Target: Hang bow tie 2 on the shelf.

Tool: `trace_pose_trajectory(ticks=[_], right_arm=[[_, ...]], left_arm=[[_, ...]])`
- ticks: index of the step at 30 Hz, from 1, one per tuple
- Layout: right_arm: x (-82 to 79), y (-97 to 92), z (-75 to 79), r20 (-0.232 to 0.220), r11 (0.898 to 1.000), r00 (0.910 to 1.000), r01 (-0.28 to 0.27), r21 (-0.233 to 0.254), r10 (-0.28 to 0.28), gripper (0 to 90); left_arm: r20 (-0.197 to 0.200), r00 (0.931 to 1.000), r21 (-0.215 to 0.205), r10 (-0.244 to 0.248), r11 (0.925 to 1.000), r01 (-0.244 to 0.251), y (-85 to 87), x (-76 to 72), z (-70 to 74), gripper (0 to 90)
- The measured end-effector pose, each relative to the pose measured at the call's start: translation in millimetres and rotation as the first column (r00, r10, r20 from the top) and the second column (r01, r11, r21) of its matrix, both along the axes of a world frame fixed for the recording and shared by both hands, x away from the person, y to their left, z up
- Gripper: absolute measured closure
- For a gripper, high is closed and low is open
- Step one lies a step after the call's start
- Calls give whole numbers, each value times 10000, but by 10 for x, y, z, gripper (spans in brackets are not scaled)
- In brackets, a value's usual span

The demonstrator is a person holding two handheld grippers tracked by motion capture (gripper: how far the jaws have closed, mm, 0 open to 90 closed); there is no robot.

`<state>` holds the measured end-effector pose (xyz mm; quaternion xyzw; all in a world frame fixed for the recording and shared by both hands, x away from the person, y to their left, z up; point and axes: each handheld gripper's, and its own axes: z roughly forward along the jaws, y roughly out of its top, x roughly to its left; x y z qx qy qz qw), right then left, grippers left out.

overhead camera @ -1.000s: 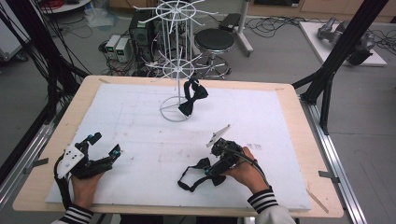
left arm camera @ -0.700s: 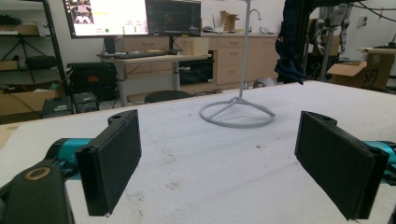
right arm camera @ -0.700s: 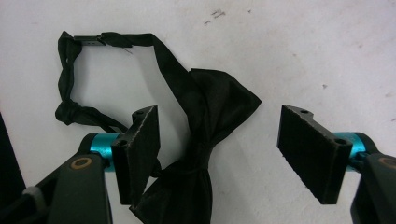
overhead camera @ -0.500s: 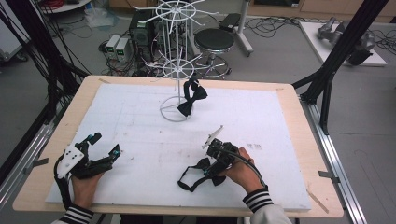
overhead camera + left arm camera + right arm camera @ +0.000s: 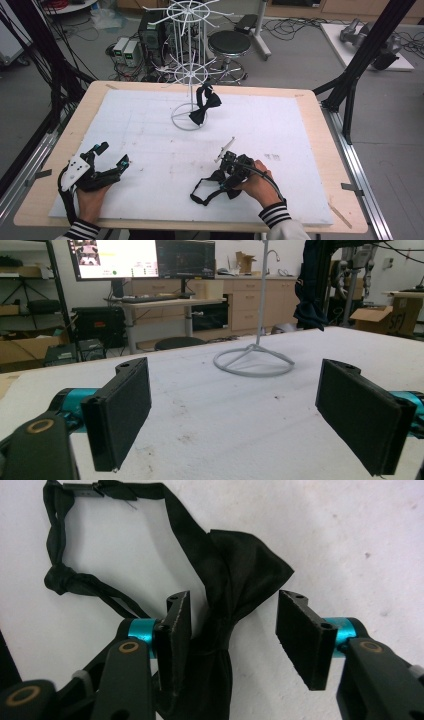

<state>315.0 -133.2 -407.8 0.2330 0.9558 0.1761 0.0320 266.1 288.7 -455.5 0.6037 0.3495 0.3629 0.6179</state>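
Right tongs [image 5: 230,635] have just been closing around the knot of the bow tie [image 5: 235,580] lying flat on the desk [image 5: 150,145], pads not yet pinching, pickup likely next; left tongs [image 5: 250,415] wide open, empty.

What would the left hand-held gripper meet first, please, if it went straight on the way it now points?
Probably the ring base of the white wire rack, which lies ahead between the open jaws of the left hand-held gripper. The foam board before it looks bare, though depth is unclear.
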Motion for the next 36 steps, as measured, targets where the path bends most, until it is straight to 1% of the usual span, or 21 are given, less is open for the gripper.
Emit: trace_pose_trajectory(ticks=[6,11,14,17,18,26,36], right_arm=[[-6,20,-16,-132,9998,9998,132,-121,-133,526],[-4,32,-32,-347,9997,9994,64,-222,-71,606],[-8,48,-34,-293,9994,9996,52,-337,-62,645],[-8,56,-22,-467,9994,9989,23,-334,-38,735],[-10,59,-20,-485,9994,9988,45,-342,-62,744],[-2,56,-8,-522,9995,9986,110,-292,-125,757],[3,12,45,-411,9992,9988,293,275,-281,757]], left_arm=[[-3,10000,2,-4,10000,4,0,0,0,150],[1,10000,-4,-1,10000,1,0,0,0,150],[1,10000,1,-2,10000,2,0,0,0,150],[0,10000,1,-2,10000,2,1,0,0,150],[-4,10000,0,-5,10000,5,1,0,0,150],[0,10000,2,-2,10000,2,0,0,0,150],[3,10000,7,-3,10000,3,0,0,0,150]])
